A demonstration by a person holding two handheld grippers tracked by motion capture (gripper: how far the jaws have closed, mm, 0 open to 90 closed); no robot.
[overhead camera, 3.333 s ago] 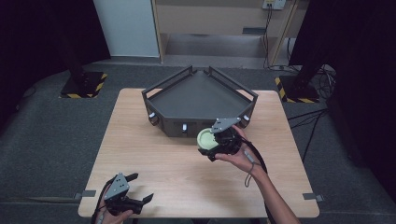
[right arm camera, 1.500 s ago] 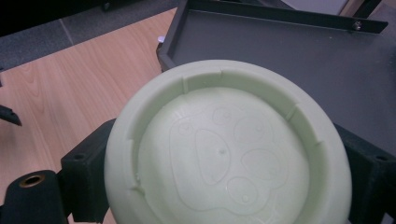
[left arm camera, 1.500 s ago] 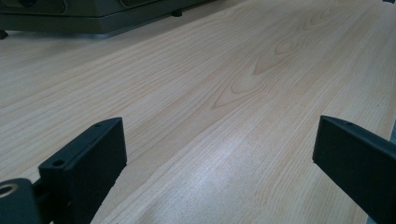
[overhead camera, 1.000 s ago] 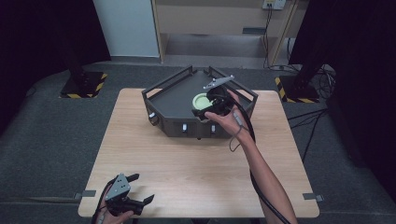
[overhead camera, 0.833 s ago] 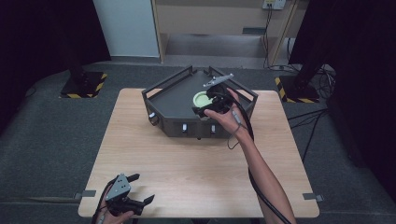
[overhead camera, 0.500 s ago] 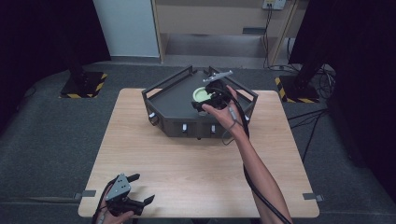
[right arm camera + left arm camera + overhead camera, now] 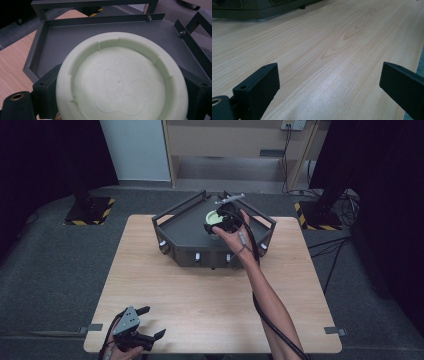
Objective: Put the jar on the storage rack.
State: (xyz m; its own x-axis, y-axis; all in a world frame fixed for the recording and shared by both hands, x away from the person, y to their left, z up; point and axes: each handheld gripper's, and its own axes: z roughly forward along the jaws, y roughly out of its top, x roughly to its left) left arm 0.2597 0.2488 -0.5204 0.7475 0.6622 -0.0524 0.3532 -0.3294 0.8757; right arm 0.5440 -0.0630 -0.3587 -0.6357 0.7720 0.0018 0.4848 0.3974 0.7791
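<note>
R tool [image 7: 220, 222] clamped on both sides of pale green bowl [image 7: 122, 80], upside down w/ paw print on its base; held over dark tray [image 7: 186, 231] at far side of desk [image 7: 210, 290], prob. to set it down inside. L tool [image 7: 145, 336] near front edge, jaws wide apart, nothing between, idle. Count: 1 bowl, 1 tray, 2 tools.
</note>
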